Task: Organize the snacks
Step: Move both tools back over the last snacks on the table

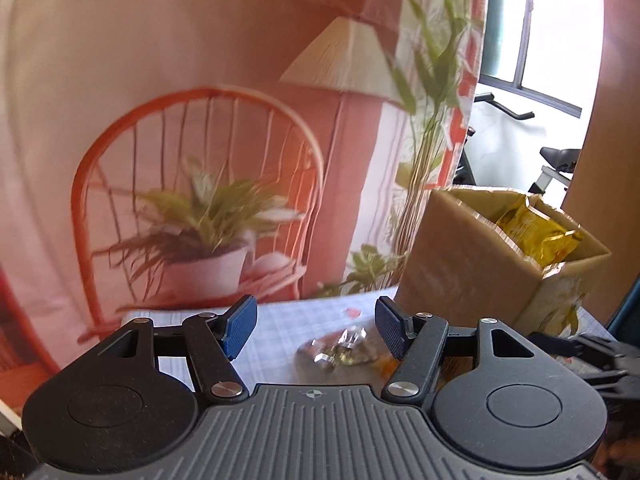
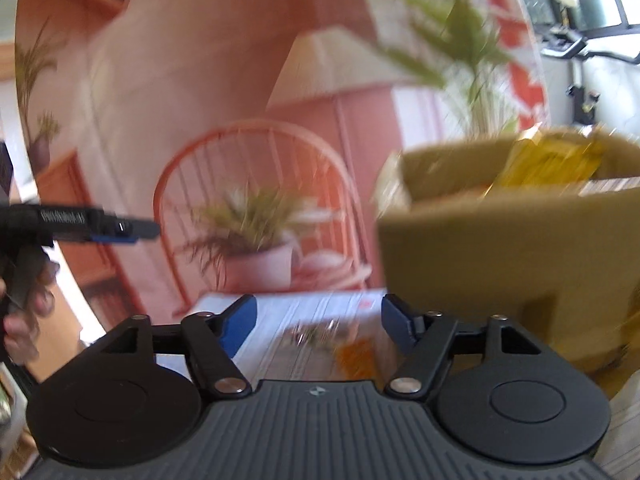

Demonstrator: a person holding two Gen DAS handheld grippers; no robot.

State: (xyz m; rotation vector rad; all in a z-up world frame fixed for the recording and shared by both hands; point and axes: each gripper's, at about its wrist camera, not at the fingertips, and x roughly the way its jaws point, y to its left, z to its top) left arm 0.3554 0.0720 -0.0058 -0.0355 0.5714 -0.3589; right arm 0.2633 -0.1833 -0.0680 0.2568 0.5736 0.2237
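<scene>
A cardboard box stands on the table at the right and holds a gold snack bag. The box and bag show blurred in the right wrist view. A clear, shiny snack packet lies on the checked tablecloth. My left gripper is open and empty, just above and before the packet. My right gripper is open and empty above the blurred packet. The left gripper also shows at the left edge of the right wrist view.
A printed backdrop with an orange chair, potted plant and lamp hangs behind the table. A window and an exercise bike are at the far right. An orange wrapper lies near the box.
</scene>
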